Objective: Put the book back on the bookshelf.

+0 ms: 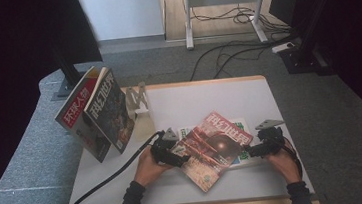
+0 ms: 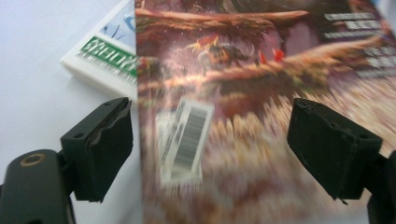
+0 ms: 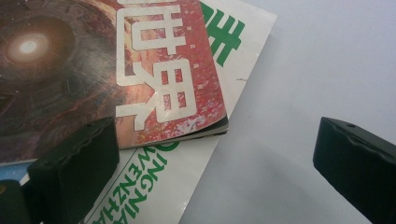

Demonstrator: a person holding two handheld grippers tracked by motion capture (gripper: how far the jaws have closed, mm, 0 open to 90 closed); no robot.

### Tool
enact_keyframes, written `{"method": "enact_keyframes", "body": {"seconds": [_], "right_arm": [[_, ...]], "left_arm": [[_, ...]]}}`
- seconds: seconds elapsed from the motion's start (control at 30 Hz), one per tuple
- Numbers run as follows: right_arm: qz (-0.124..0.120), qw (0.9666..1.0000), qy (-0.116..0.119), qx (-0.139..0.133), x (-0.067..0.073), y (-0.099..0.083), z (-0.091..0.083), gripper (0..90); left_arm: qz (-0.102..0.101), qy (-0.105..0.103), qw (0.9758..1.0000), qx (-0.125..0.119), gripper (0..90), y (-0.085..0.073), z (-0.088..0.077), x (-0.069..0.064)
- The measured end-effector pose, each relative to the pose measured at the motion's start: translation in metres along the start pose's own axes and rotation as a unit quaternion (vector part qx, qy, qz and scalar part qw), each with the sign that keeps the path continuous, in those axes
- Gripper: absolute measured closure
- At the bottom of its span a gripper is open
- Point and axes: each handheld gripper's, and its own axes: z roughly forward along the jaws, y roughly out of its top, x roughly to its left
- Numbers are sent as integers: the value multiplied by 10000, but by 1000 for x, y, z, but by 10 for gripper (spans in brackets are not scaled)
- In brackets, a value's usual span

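Black fingers (image 2: pixel 98 149) of the left gripper (image 2: pixel 210 149) are standing wide apart, with the edge of the red magazine (image 2: pixel 261 93) between them, but the pads are not pressing on it yet. To do this step well, the fingers should be sliding further over the thin edge and squeezing only the top magazine, not the white one under it. The right gripper (image 3: pixel 210 163) is standing open too, holding nothing, just beside the far corner of the red magazine (image 3: pixel 93 70).

The red magazine (image 1: pixel 212 148) is lying tilted on top of a white magazine (image 1: pixel 241 126) with green letters, near the front of the white counter (image 1: pixel 188 98). Its cover is looking shiny and smooth, flat and bendy, with a barcode sticker (image 2: pixel 184 140). Two more magazines (image 1: pixel 97 112) are standing up in a pale rack (image 1: pixel 139 103) at the left.
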Motion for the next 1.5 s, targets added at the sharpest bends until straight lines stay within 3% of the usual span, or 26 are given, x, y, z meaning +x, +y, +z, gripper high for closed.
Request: {"method": "enact_keyframes", "body": {"seconds": [0.2, 0.23, 0.3, 0.37, 0.43, 0.6, 0.9, 1.17, 1.23, 1.33, 1.5], "right_arm": [[-4, 10000, 22, -26, 0, -1, 0, 16], [-12, 10000, 18, -20, 0, -1, -1, 16], [-17, 10000, 4, -8, 0, 0, -1, 16], [-27, 10000, 2, 1, 0, 0, -1, 18], [-29, 10000, 15, -3, 1, 0, -1, 32], [-19, 10000, 89, 36, -2, -3, -6, 58], [202, 9995, 227, -70, -13, -14, -34, 44], [451, 9969, 640, 34, -10, -24, -29, 7], [512, 9955, 797, 62, -6, -24, -23, 7], [556, 9944, 888, 105, -4, -24, -19, 6], [751, 9898, 1200, 151, -2, -24, -12, 7]], "left_arm": [[266, 113, 9988, 404, 290, -18, -25, 9], [273, 81, 9987, 426, 356, -21, -27, 11], [204, 25, 9988, 451, 407, -25, -27, 15], [220, -192, 9984, 489, 493, -28, -23, 18], [253, -234, 9979, 556, 517, -28, -19, 18], [314, -231, 9979, 520, 520, -25, -17, 15], [416, -295, 9978, 430, 514, -8, 0, -1], [534, -326, 9969, 468, 523, -2, 5, -7], [502, -477, 9966, 455, 440, 0, 3, -4], [335, -443, 9979, 332, 370, 3, 1, 0], [133, -307, 9994, 111, 235, 4, 8, 3]]}}
